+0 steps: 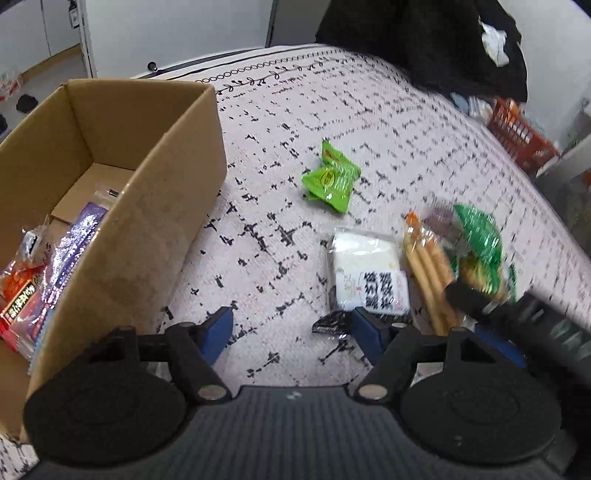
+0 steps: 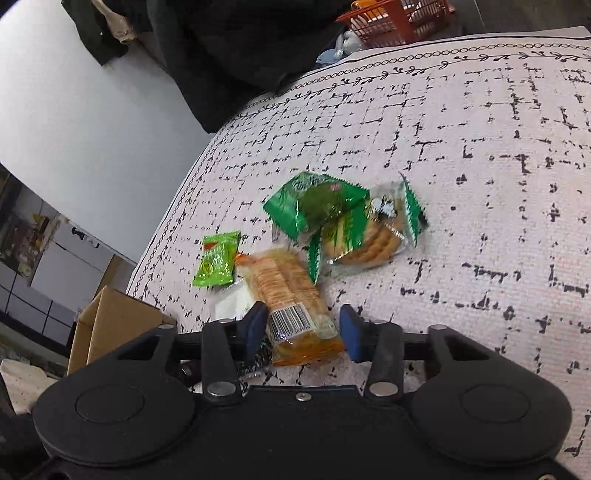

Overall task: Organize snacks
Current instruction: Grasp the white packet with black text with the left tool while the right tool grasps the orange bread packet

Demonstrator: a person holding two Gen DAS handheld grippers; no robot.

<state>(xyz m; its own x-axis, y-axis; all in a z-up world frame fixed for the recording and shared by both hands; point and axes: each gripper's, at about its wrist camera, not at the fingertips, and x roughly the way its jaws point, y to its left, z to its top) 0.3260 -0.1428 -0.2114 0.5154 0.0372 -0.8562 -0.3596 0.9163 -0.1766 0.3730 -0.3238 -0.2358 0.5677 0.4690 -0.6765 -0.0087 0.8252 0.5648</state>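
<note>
Left wrist view shows the cardboard box [image 1: 110,177] at nine o'clock already holding a few snack packets [image 1: 33,288], while the left gripper [image 1: 291,328] hovers with jaws open and empty. Still loose on the patterned surface [image 1: 406,129] toward three o'clock lie a light green packet [image 1: 330,177], a white packet [image 1: 369,273] and green biscuit packs [image 2: 347,221]. The right gripper [image 2: 303,332] has its jaws open around the orange cracker pack [image 2: 291,291], not yet closed on it, so most sorting remains.

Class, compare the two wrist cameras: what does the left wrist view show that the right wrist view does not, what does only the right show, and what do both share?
Only the left wrist view shows inside the cardboard box, where a red packet and a purple packet lie, and the white packet's printed label.

Only the right wrist view shows the barcode on the orange biscuit pack, lying between the open right tool fingers.

Both show the patterned cloth, light green packet, dark green cracker packets and orange basket.
</note>
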